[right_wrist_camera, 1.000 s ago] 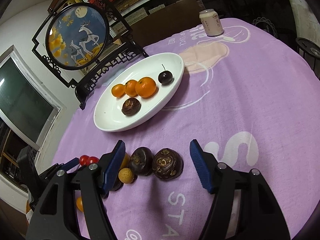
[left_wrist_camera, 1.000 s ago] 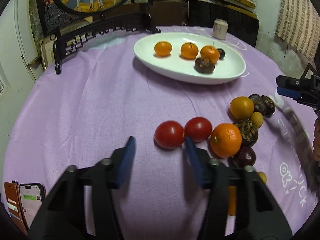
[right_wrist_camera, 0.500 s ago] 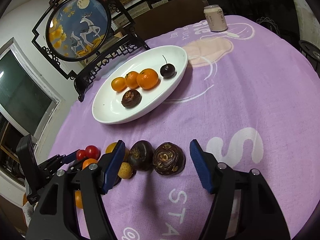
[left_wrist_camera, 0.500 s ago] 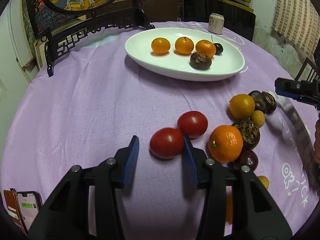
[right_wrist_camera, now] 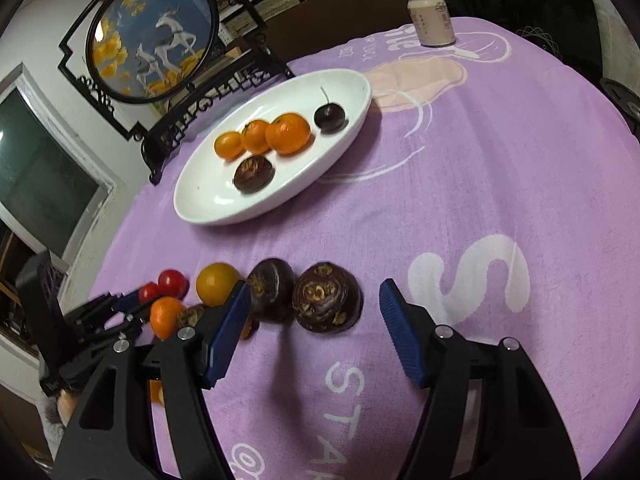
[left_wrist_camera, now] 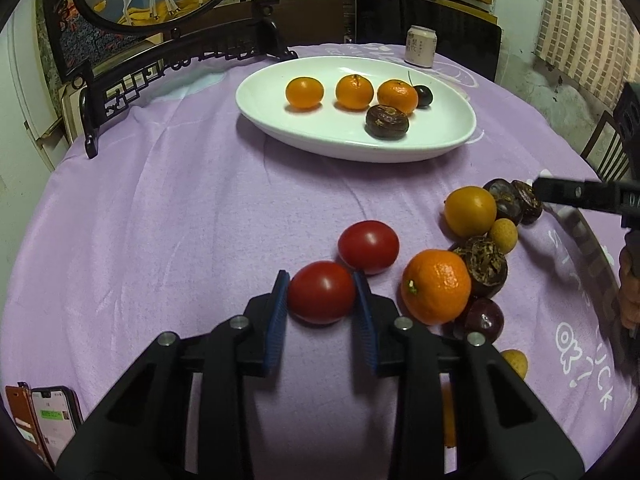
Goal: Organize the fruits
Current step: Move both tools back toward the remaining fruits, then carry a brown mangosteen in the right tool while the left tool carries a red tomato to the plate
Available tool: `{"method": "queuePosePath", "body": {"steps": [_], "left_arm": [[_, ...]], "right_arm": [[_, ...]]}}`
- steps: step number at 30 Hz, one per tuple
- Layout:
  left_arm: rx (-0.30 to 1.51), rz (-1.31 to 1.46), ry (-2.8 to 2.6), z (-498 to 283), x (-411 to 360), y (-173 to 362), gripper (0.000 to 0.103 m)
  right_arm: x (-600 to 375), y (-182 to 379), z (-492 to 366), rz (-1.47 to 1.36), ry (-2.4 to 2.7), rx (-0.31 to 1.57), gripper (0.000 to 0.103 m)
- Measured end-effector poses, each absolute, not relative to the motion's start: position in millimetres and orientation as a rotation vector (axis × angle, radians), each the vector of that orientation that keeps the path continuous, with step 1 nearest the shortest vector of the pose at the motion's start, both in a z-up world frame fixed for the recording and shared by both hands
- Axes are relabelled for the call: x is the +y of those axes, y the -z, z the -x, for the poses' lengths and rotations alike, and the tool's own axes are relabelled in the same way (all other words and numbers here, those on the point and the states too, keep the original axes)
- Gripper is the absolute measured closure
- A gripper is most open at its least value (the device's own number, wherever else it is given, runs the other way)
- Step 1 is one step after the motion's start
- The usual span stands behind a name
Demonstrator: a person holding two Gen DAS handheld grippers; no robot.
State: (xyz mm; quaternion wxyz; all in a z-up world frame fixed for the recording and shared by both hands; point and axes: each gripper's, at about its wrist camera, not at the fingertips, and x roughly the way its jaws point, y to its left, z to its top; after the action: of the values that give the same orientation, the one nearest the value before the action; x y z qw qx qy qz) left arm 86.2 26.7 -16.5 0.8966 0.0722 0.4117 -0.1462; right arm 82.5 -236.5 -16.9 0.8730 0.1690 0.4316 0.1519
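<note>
The left tongs (left_wrist_camera: pixel 321 294), wide apart a second ago with the tomato (left_wrist_camera: pixel 321 292) lying ahead of them, have just been closing and now clamp it, both blue pads touching its sides on the cloth (left_wrist_camera: pixel 160 220). The right tongs (right_wrist_camera: pixel 314 314) stand open much as before, but closer to the two dark fruits: one (right_wrist_camera: pixel 326 298) lies between the pads, touching neither, and the other (right_wrist_camera: pixel 270 289) sits just beside the left pad. Just beyond the gripped tomato lies a second tomato (left_wrist_camera: pixel 368 246), touching it; to the right of the left tongs an orange (left_wrist_camera: pixel 436 286) crowds close to the right finger, with more fruit behind it. Farther ahead, the white dish (left_wrist_camera: pixel 440 136) holds three oranges, a dark fruit and a cherry. A can (left_wrist_camera: pixel 420 46) stands beyond it; its label is unreadable. White lettering on the cloth reads "STAR" by the right tongs.
</note>
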Motion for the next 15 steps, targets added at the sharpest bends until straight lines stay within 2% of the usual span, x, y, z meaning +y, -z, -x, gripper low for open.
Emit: {"method": "queuePosePath", "body": {"steps": [7, 12, 15], "left_arm": [[0.864, -0.126, 0.29, -89, 32, 17, 0.07], [0.864, -0.137, 0.285, -90, 31, 18, 0.07], [0.861, -0.143, 0.282, -89, 30, 18, 0.07]], "right_arm": [[-213, 21, -76, -0.119, -0.264, 0.886, 0.042], [-217, 24, -79, -0.086, -0.243, 0.864, 0.046], [-216, 25, -80, -0.079, -0.248, 0.861, 0.055]]}}
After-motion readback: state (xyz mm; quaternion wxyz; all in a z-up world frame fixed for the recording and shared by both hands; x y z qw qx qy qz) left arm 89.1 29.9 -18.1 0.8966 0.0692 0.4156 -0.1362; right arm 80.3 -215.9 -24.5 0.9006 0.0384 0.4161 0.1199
